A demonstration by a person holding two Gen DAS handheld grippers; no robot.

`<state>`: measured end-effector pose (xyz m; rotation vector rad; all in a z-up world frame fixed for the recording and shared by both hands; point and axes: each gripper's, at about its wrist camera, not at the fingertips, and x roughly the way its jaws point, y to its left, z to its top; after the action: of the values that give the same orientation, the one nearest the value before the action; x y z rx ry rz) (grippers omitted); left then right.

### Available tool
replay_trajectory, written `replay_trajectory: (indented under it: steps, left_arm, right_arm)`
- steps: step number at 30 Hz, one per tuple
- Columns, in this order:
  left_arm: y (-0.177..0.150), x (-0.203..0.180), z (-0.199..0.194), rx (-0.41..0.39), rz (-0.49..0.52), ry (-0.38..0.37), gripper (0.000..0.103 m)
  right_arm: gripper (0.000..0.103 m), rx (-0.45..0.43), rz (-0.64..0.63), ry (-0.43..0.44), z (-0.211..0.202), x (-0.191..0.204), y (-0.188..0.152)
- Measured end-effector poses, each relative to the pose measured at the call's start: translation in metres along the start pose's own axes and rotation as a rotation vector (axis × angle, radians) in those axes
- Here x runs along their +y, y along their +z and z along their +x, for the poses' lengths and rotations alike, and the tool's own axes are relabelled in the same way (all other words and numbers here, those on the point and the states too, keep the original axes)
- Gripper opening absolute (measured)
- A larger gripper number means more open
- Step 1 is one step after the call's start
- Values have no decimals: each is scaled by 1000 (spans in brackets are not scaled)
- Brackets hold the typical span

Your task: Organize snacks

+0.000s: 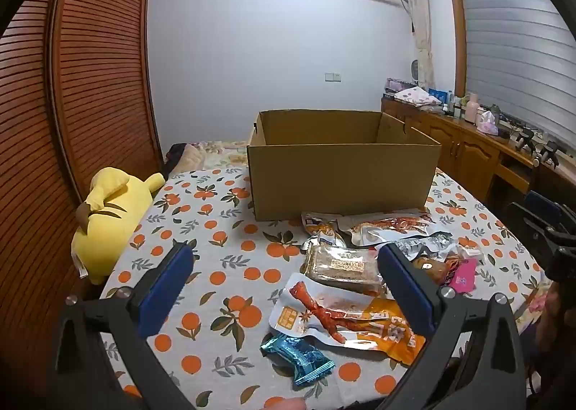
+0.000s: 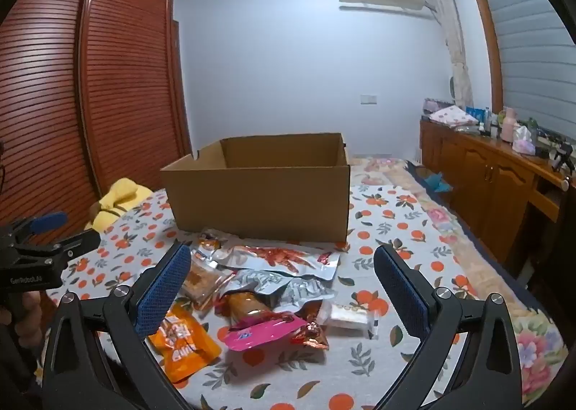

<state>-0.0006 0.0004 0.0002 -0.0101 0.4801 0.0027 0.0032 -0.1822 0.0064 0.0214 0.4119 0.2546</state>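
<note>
Both grippers hang spread wide and empty over a heap of snack packets on the orange-print bedspread (image 1: 216, 215), none of which has gone into the cardboard box (image 1: 342, 179) yet. The box stands open-topped toward the far edge of the bedspread, directly beyond the heap, its near wall touching or just shy of the farthest packets. The left gripper (image 1: 284, 287) points down at the near left part of the heap: between its blue pads lie the chicken-foot packet (image 1: 324, 312), long axis running roughly left to right across the jaw gap, and just beyond it the brown bar in clear wrap (image 1: 342, 266), also lying crosswise. A teal candy wrapper (image 1: 298, 359) sits nearest the near edge, slightly left of the chicken-foot packet. The right gripper (image 2: 284, 287) covers the right part of the heap: the pink packet (image 2: 262, 332) lies almost straight ahead between its pads, long axis across the gap, with a small white wrapped cake (image 2: 349, 318) to its right and an orange pouch (image 2: 183, 341) under its left pad. By my judgement the left hand is nearer the chicken-foot packet and the right hand nearer the pink one; either would be carried forward and up over the box's near wall.
</note>
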Motion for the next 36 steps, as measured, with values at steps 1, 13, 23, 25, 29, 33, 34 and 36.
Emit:
replay_trajectory:
  steps: [1,13,23,25,29,33,34,36]
  left_arm:
    - [0,0,0,0,0,1,103]
    - [1,1,-3,-2,8,6,103]
    - [7,6,-7,-10,13,17,103]
    - [10,6,-9,-14,18,24,103]
    - [11,4,-9,-18,24,20,103]
    - [11,4,-10,-17,19,15,103]
    - [11,4,-10,-17,19,16,103]
    - [11,4,-9,-17,19,14,103]
  right_arm:
    - [103,-2,5,2,0,1,0]
    - [103,2,23,4,-4,-4,2]
    - [103,0,22,3,-4,2,0]
    - [103,-1,20,0,-4,1,-1]
    - [103,-1,19,0,-4,0,-1]
    - [103,-1,20,-1,-4,0,-2]
    - [103,-1,20,-1,-4,0,-2]
    - [103,-1,20,-1,-4,-1,-2]
